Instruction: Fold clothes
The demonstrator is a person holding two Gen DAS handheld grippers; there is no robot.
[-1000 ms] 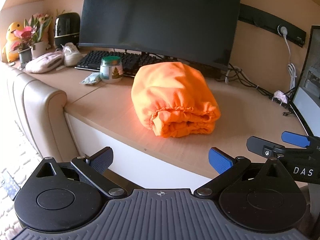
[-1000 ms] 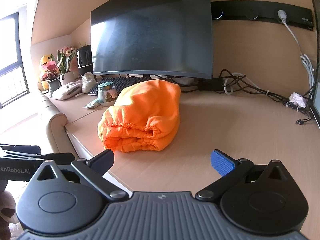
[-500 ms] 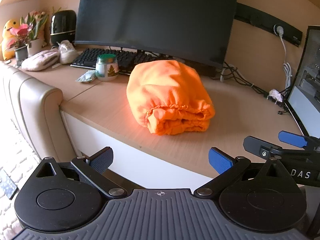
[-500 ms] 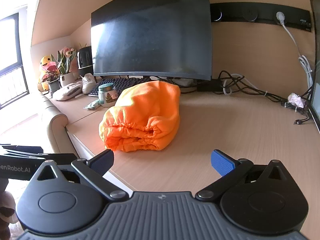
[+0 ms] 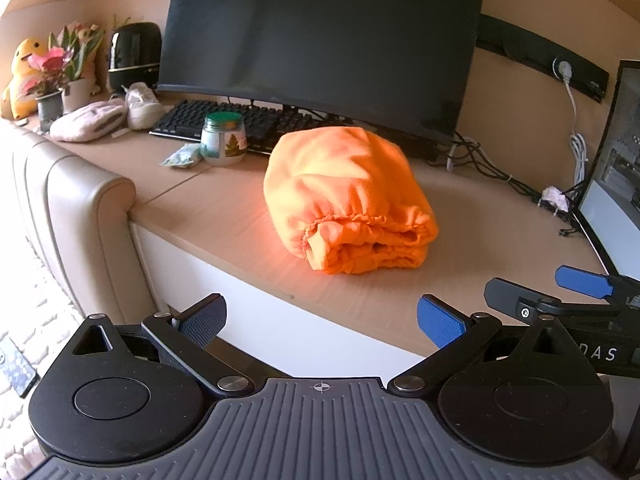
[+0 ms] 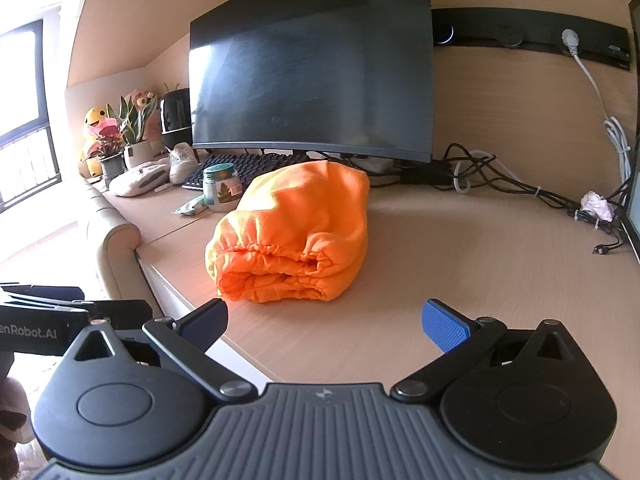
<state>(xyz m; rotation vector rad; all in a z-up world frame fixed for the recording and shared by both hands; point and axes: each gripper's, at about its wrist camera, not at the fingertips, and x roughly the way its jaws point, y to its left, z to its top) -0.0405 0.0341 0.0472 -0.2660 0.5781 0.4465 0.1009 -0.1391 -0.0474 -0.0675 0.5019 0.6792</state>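
Observation:
An orange garment (image 5: 344,196) lies folded into a thick bundle on the wooden desk (image 5: 224,216), its gathered elastic edge facing me; it also shows in the right wrist view as the orange garment (image 6: 296,232). My left gripper (image 5: 322,318) hangs open, back from the desk's front edge, with nothing between its blue pads. My right gripper (image 6: 324,322) is open too, over the desk's near edge, short of the bundle. The right gripper's fingers (image 5: 576,280) show at the right of the left wrist view.
Behind the bundle stand a large dark monitor (image 5: 320,40), a black keyboard (image 5: 248,120) and a green-lidded jar (image 5: 223,138). Cables (image 6: 520,188) run along the back right. A beige padded sofa arm (image 5: 80,216) adjoins the desk's left end. Plants and a plush toy sit far left.
The left gripper's view has swung slightly, so the bundle sits a little further right and lower in it. The right gripper has barely moved. Both stay open.

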